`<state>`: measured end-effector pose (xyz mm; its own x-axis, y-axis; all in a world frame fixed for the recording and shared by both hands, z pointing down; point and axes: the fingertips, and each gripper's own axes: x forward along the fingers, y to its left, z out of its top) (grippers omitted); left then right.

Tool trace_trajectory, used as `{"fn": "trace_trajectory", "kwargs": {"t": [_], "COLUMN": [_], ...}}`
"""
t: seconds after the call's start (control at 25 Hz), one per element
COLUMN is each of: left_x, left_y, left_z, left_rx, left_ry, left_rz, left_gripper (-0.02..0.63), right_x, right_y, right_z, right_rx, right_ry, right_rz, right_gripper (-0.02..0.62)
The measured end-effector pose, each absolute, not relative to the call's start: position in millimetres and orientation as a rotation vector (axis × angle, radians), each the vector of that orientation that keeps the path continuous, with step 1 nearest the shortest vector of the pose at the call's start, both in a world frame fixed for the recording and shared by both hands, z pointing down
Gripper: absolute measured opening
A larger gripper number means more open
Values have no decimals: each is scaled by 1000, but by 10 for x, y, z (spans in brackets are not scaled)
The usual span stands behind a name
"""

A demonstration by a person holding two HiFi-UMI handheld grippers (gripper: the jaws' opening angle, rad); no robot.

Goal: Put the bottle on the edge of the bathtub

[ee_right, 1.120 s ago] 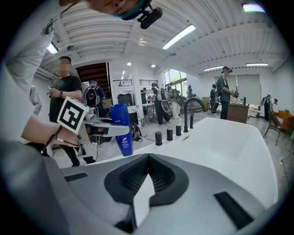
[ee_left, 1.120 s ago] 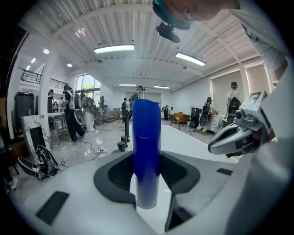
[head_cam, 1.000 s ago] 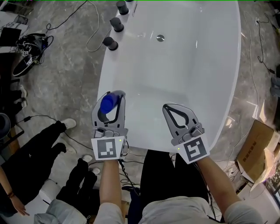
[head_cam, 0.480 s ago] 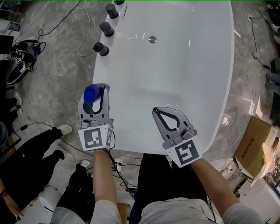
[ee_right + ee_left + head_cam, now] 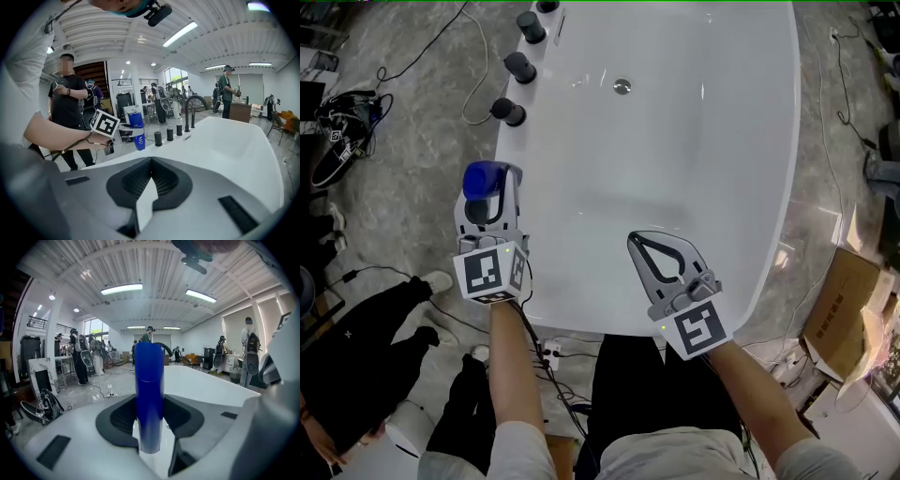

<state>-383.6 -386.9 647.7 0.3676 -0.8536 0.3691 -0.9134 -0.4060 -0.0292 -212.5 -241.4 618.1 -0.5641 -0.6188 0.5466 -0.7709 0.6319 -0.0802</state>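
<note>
A blue bottle (image 5: 482, 178) stands upright between the jaws of my left gripper (image 5: 490, 174), which is shut on it. The bottle hangs at the left rim (image 5: 508, 161) of the white bathtub, just near of the black knobs. In the left gripper view the bottle (image 5: 149, 399) fills the middle, pressed by both pads, above the white tub edge. From the right gripper view the bottle (image 5: 138, 132) has its base close to the rim; contact cannot be told. My right gripper (image 5: 639, 240) is shut and empty over the tub's near end, its jaws (image 5: 150, 180) meeting.
Three black knobs (image 5: 508, 112) line the left rim, and a drain (image 5: 622, 86) sits in the tub floor. Cables (image 5: 473, 89) and a bag (image 5: 342, 127) lie on the marble floor at left. A person's black-trousered legs (image 5: 366, 328) are near left; a cardboard box (image 5: 848, 314) at right.
My left gripper has carried the blue bottle leftward, from over the tub's inside to its left rim. The right gripper has hardly moved.
</note>
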Motion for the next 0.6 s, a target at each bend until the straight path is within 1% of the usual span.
{"fn": "trace_trajectory", "kwargs": {"t": [0.6], "left_x": [-3902], "left_y": [-4147], "left_z": [6829], "left_rx": [2419], "left_ry": [-1605], "left_rz": [509], "left_gripper": [170], "right_x": [-2045], "right_y": [-2438], "right_z": [6409], "right_rx": [1103], "right_ry": [-2365], "right_rz": [447], "right_gripper": [6]}}
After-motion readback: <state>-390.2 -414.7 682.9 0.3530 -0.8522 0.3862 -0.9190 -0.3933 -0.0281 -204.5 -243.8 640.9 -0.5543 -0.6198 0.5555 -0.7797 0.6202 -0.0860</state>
